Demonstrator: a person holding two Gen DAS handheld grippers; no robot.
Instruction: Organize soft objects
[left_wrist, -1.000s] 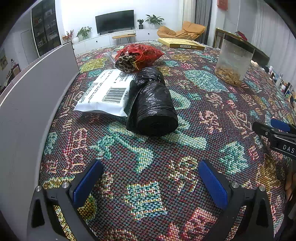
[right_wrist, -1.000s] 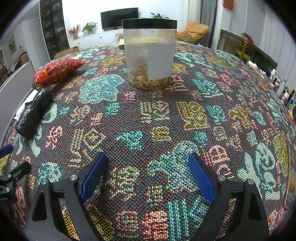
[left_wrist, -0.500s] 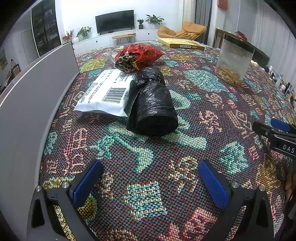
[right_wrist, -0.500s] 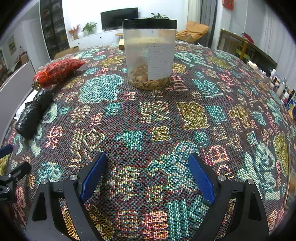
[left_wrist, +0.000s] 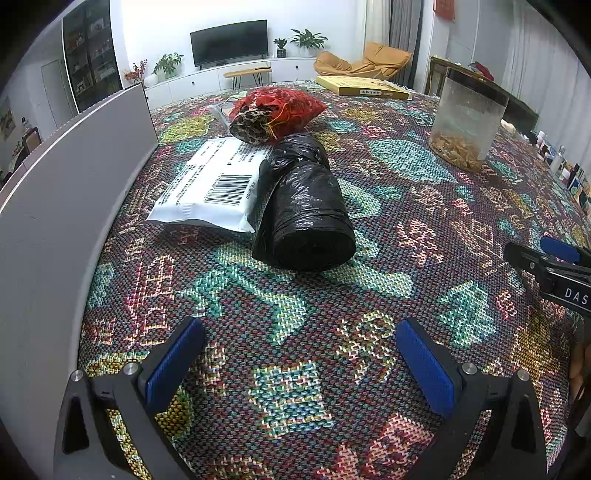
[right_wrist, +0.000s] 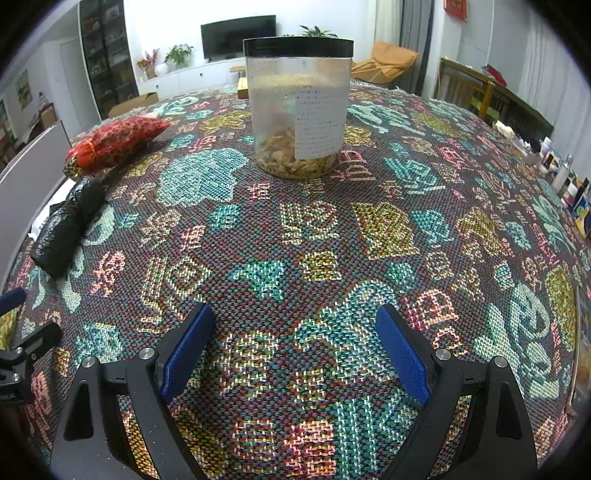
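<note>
Left wrist: left tool (left_wrist: 300, 356) and black roll (left_wrist: 305, 214) both unmoved

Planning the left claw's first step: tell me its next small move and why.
Probably ease the left claw forward toward the black roll. The claw is open and empty, and the roll is the nearest soft thing, lying straight ahead on the cloth with its round end facing the claw.

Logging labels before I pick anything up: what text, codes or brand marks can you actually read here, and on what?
"DAS" – cut off at the frame edge, on the right gripper.
White mailer: barcode and printed lines, too small to read.
Clear jar: white label, print too blurred to read.
Yellow box: dark marking, illegible.
</note>
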